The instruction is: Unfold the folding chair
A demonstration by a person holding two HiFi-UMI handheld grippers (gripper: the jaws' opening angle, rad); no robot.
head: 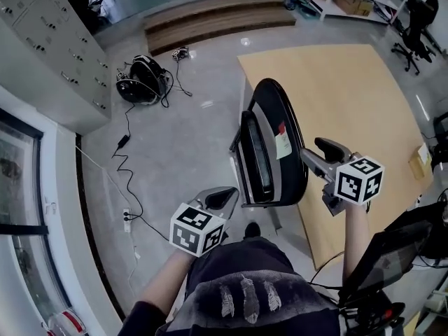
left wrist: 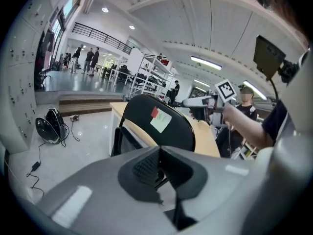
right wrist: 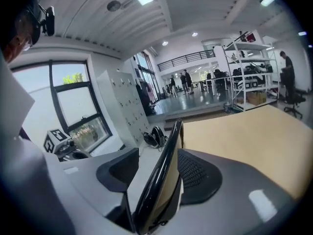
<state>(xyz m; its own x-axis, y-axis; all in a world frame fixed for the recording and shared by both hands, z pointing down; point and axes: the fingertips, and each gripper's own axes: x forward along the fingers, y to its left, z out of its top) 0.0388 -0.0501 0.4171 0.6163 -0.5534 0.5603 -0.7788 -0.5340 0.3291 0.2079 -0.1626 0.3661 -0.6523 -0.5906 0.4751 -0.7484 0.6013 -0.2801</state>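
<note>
The black folding chair [head: 269, 145] stands folded on the grey floor against the wooden table [head: 350, 96], its seat panel upright beside the backrest. A white label and a red sticker sit on the backrest [left wrist: 156, 124]. My right gripper [head: 318, 152] is open at the backrest's right side. In the right gripper view the backrest's glossy edge [right wrist: 168, 151] runs up between the two fingers of the right gripper [right wrist: 156, 173]. My left gripper [head: 222, 196] is shut and empty, low at the chair's left near the seat. In the left gripper view the left gripper [left wrist: 159, 173] points at the chair.
Black bags [head: 143, 79] and cables lie on the floor at the left, with a power strip [head: 127, 219] nearer me. Grey lockers [head: 49, 40] line the left wall. Wooden steps [head: 217, 16] run along the back. A dark screen [head: 392, 247] stands at my lower right.
</note>
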